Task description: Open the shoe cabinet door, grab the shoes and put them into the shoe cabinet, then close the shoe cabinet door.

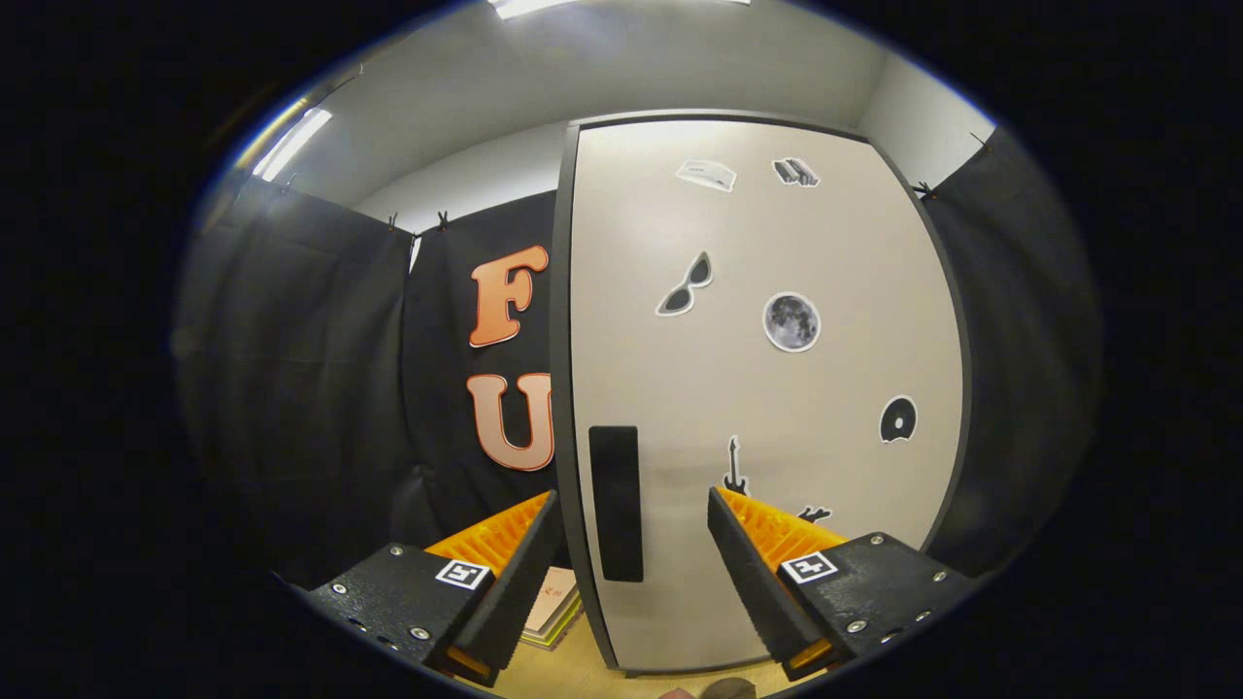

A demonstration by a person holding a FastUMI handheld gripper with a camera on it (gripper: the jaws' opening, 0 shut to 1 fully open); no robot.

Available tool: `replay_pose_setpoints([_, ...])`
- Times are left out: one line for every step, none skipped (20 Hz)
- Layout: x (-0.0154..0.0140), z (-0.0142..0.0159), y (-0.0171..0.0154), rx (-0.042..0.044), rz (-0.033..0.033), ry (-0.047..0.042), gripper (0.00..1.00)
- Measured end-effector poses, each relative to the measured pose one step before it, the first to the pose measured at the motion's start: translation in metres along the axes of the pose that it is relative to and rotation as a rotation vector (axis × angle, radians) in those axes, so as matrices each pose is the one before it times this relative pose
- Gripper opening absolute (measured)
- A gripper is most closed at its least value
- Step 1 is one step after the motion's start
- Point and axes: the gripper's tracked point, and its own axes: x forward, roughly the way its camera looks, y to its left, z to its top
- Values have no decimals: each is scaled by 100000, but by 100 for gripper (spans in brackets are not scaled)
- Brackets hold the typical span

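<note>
— Where's the shoe cabinet door (767,388)?
— Shut, straight ahead; its dark handle (616,503) sits just beyond the gripper (631,510), whose fingers stand wide, holding nothing.
— How will it handle?
— Likely stiff, light, slick-faced. Pinch the handle near the left edge.

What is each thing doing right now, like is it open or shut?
Shoe cabinet door: shut, upright, stickers on its front.
Black handle: on the door near its edge, untouched, just ahead between the fingers.
Gripper: open, fingers spread wide to either side of the handle, holding nothing.
Stack of flat things: lying on the floor beside the cabinet.
</note>
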Motion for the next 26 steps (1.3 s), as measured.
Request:
replay_pose_setpoints([697,-306,110,-968,-291,97,91])
replay_pose_setpoints([780,-285,150,-1115,-86,-23,89])
replay_pose_setpoints([645,-214,165,-1417,-428,-244,85])
replay_pose_setpoints([401,-222,115,-1160,-558,-500,83])
replay_pose_setpoints([379,-221,209,-517,57,-259,79])
replay_pose_setpoints([557,-156,278,-406,338,-130,76])
replay_pose_setpoints([337,-263,161,-619,58,657,71])
replay_pose_setpoints([295,-272,-53,-596,-215,763,69])
replay_pose_setpoints([233,-220,122,-38,384,722,65])
replay_pose_setpoints([294,-262,-23,179,-319,906,63])
replay_pose_setpoints([154,-377,-324,185,-1496,1394,55])
replay_pose_setpoints([191,-71,-3,1172,-1232,540,46])
replay_pose_setpoints([-197,113,52,1369,-1141,545,37])
replay_pose_setpoints([30,-176,21,523,-884,1527,36])
replay_pose_setpoints([79,9,-86,-95,-418,243,35])
replay_pose_setpoints([-108,-11,15,421,17,991,35])
replay_pose_setpoints([-8,-36,62,335,1025,1319,35])
replay_pose_setpoints([-66,-72,58,1318,669,811,33])
replay_pose_setpoints([-92,37,61,1706,37,662,31])
replay_pose_setpoints([-151,-153,29,584,-479,1237,29])
replay_pose_setpoints([-164,51,-96,-1514,-1033,388,26])
replay_pose_setpoints([-121,-86,-235,-1675,-846,402,24])
replay_pose_setpoints([-445,-26,-138,28,-395,553,23])
replay_pose_setpoints([-819,-50,-11,1528,-397,-32,23])
replay_pose_setpoints([-638,97,10,546,-260,-244,21])
replay_pose_setpoints([-641,111,52,-255,-670,-276,21])
